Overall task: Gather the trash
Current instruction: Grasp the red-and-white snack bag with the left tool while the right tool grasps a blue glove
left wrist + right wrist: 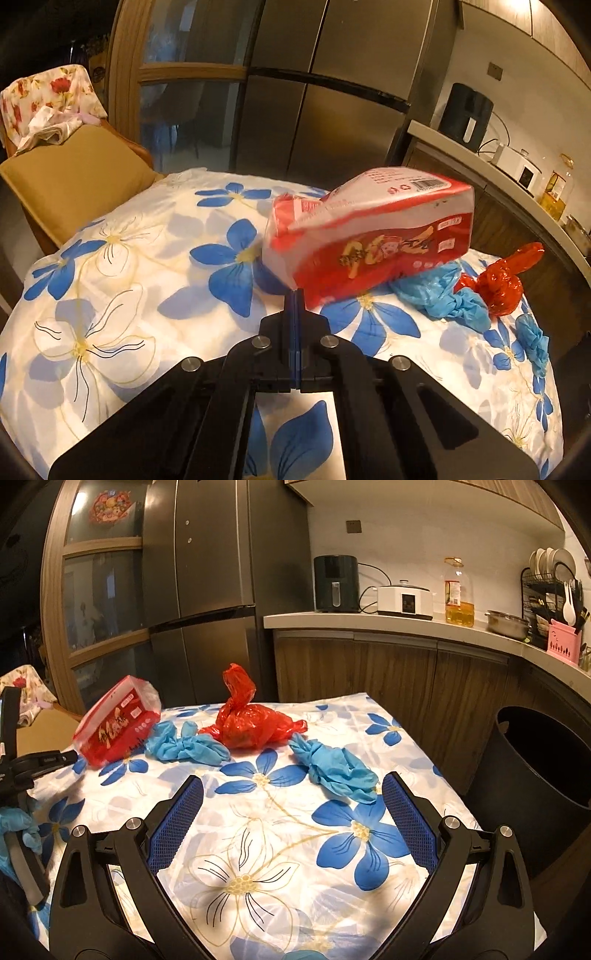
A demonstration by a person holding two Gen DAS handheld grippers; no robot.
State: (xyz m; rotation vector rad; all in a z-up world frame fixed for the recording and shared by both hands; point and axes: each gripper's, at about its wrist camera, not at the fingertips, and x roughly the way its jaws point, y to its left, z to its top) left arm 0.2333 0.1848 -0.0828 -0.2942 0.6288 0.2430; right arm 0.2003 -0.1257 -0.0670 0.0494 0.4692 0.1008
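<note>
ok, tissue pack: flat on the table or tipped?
Tipped. The tissue pack hangs at a slant, its near corner pinched in the shut left gripper, its far end raised above the table.

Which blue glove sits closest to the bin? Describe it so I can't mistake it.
Start at the black bin right of the table. The nearest glove is the crumpled blue one by the table's right edge, ahead of the open right gripper. Unlike the other glove, it lies right of the red bag.

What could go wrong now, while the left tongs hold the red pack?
The left tongs pinch only a corner of the tissue pack, which hangs tilted, so it may slip out. Swinging it toward the bin could knock the red bag or a blue glove off the table.
</note>
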